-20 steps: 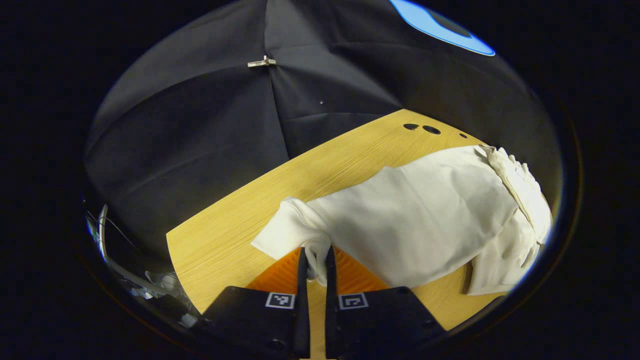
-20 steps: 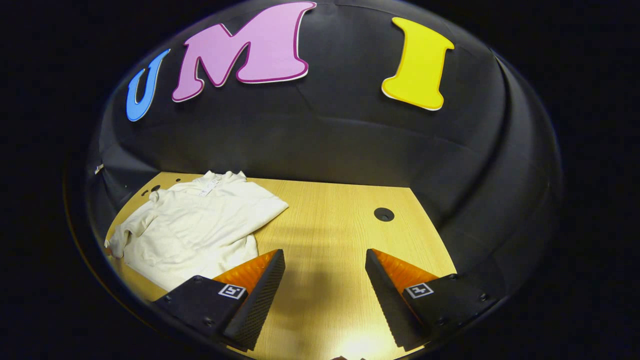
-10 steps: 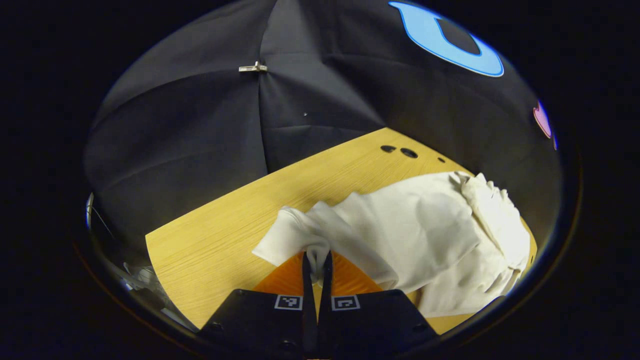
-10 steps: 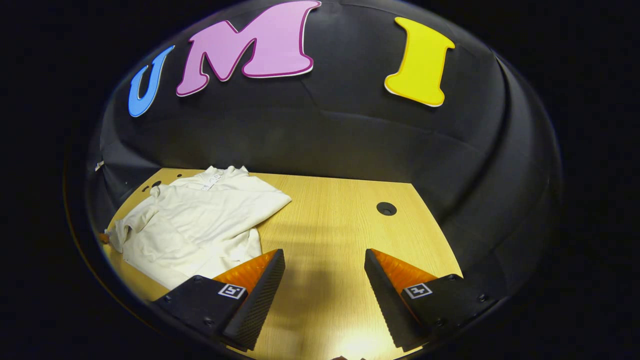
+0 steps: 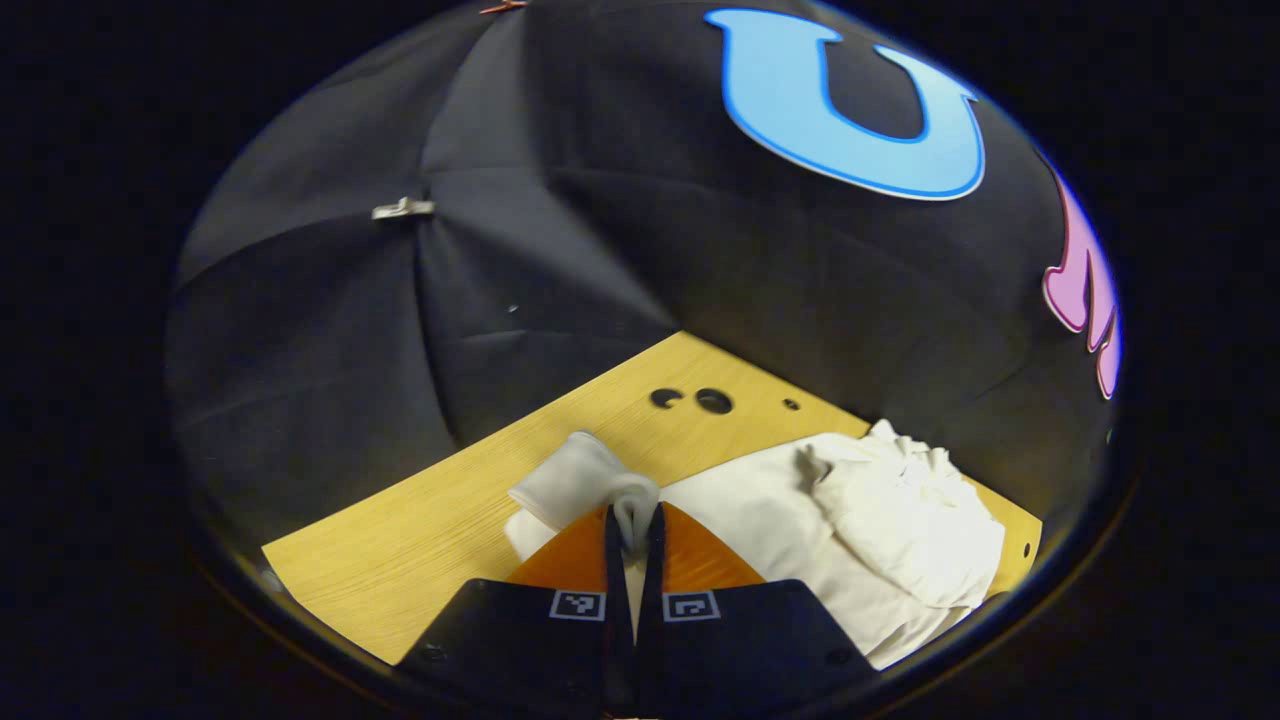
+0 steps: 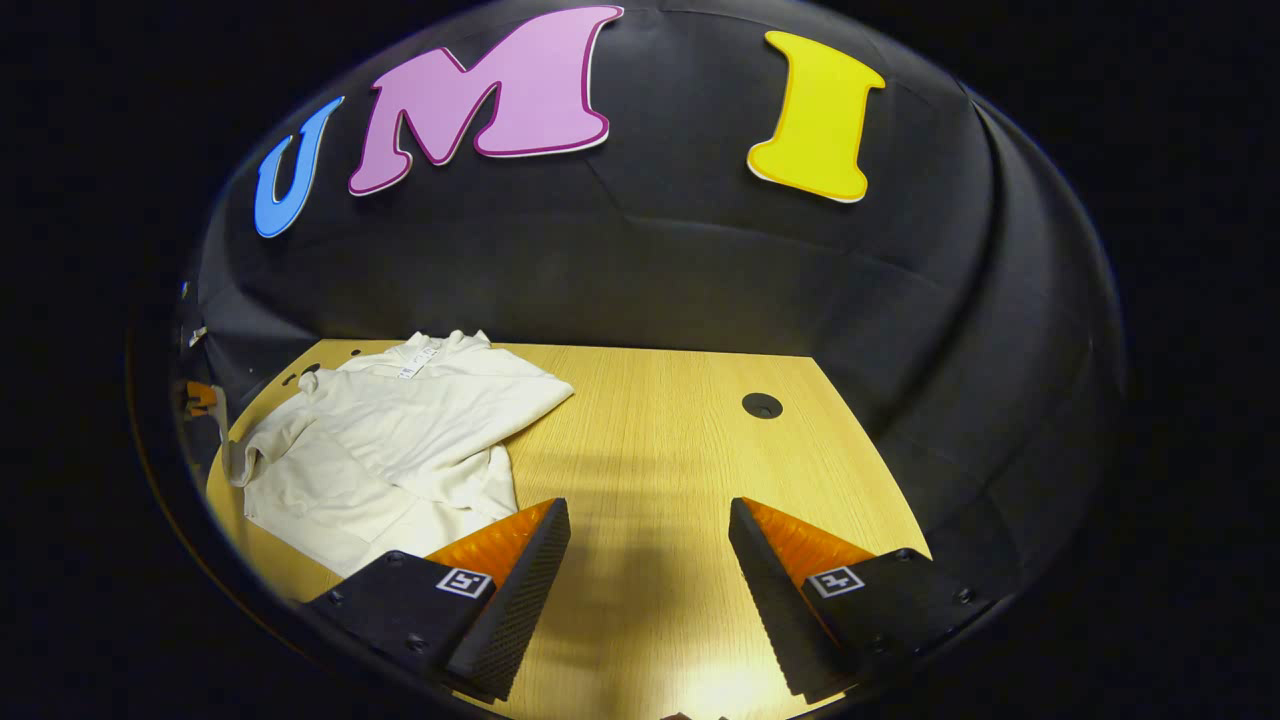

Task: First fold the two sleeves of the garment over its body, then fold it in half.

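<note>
A white long-sleeved garment [image 6: 395,450] lies rumpled on the left part of the wooden table [image 6: 660,440]. In the left gripper view my left gripper [image 5: 634,525] is shut on a sleeve cuff [image 5: 585,480], lifted above the garment's body [image 5: 860,525], which spreads to the right. In the right gripper view my right gripper [image 6: 650,530] stands open over bare table, right of the garment, with nothing between its fingers. A small part of the left gripper [image 6: 200,400] shows at the far left edge there, with the sleeve hanging from it.
The table has small round holes near its back left corner [image 5: 700,400] and one cable hole [image 6: 762,405] at the back right. Black cloth walls close the table at the back and sides. A metal clip [image 5: 402,209] pins the cloth seam.
My left gripper has lifted the sleeve cuff up and swung toward the garment's body, and the sleeve now bunches closer to it. The right gripper has hardly moved.
</note>
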### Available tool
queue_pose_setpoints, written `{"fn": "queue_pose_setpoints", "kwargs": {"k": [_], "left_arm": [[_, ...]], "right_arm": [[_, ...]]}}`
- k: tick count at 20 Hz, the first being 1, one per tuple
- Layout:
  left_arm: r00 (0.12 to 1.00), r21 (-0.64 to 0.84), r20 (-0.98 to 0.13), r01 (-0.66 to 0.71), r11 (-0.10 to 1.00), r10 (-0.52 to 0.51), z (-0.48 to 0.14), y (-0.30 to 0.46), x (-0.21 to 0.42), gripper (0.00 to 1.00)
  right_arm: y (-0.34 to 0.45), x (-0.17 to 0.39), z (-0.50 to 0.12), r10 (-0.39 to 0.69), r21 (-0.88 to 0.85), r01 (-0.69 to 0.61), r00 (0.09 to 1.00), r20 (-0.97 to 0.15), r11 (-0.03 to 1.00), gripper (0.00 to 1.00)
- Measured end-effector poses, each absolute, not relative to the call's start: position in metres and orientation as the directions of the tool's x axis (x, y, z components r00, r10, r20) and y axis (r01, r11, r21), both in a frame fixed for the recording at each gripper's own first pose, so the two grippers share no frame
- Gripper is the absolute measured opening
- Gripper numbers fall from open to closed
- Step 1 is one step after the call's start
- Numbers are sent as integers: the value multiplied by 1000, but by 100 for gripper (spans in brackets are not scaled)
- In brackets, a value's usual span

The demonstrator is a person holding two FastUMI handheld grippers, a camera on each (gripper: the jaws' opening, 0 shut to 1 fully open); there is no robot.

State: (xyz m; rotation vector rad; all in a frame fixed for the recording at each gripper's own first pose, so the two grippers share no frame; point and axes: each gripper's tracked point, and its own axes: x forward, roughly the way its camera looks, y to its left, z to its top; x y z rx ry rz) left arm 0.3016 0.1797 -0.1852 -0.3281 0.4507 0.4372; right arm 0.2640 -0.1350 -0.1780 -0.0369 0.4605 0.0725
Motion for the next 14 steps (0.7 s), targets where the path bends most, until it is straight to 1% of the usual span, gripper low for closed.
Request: {"fn": "queue_pose_setpoints", "kwargs": {"k": [5,10,11,12,14], "left_arm": [[872,-180,-440,-322,930,217,-153,106,365,6],[905,-187,-415,-186,965,94,-136,25,401,6],[908,-195,-414,-164,967,71,-136,10,405,2],[910,-214,-412,-140,967,41,-134,-7,412,6],[908,-246,-418,-99,964,-13,-134,-39,422,6]], "right_arm": [[-134,259,-180,90,-28,-115,888,-451,993,98],[-135,250,-179,97,10,-104,886,-453,995,98],[-137,249,-179,95,14,-99,888,-450,995,98],[-137,248,-180,93,18,-95,887,-452,995,98],[-139,244,-183,90,29,-87,884,-459,996,98]]}}
